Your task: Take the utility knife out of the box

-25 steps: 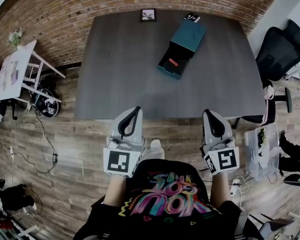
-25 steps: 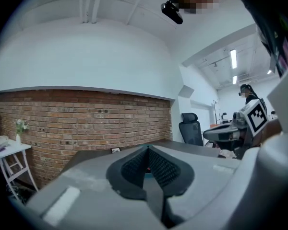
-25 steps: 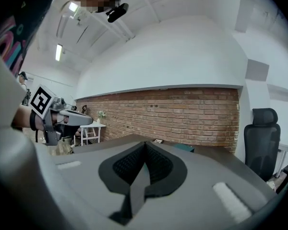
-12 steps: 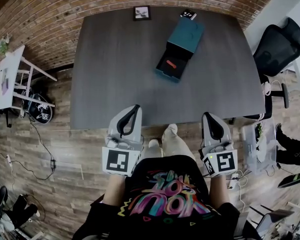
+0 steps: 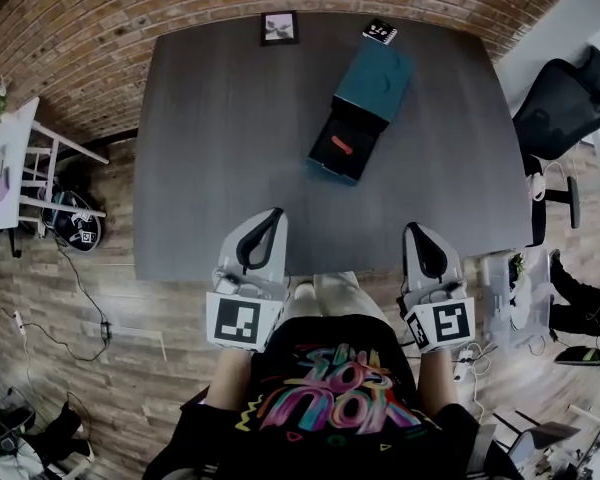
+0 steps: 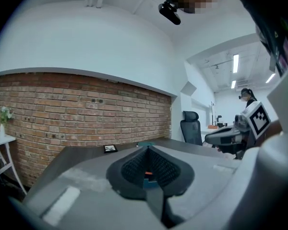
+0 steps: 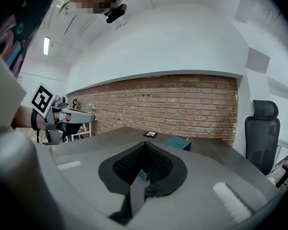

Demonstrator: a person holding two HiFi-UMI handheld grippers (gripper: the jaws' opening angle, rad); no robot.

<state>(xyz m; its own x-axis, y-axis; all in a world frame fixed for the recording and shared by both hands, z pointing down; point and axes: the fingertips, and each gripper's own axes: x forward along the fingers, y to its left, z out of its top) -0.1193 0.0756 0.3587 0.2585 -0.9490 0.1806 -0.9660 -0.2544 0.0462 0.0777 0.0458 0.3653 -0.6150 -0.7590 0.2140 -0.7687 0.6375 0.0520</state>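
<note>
Both grippers, left gripper (image 5: 274,213) and right gripper (image 5: 413,229), have come further over the near edge of the dark table (image 5: 230,148), jaws closed and empty. A teal box (image 5: 365,98) lies far right, with a brick wall (image 5: 130,8) beyond and an office chair (image 5: 570,98) to the right.

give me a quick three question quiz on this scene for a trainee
1. Where is the orange knife? A in the open box; B in the left gripper; C in the right gripper.
2. True or false: both grippers are open.
3. Fill in: at the table's far edge, left of the box, lies a small ____.
Key: 1 A. 2 false, both are shut and empty. 3 picture frame.
</note>
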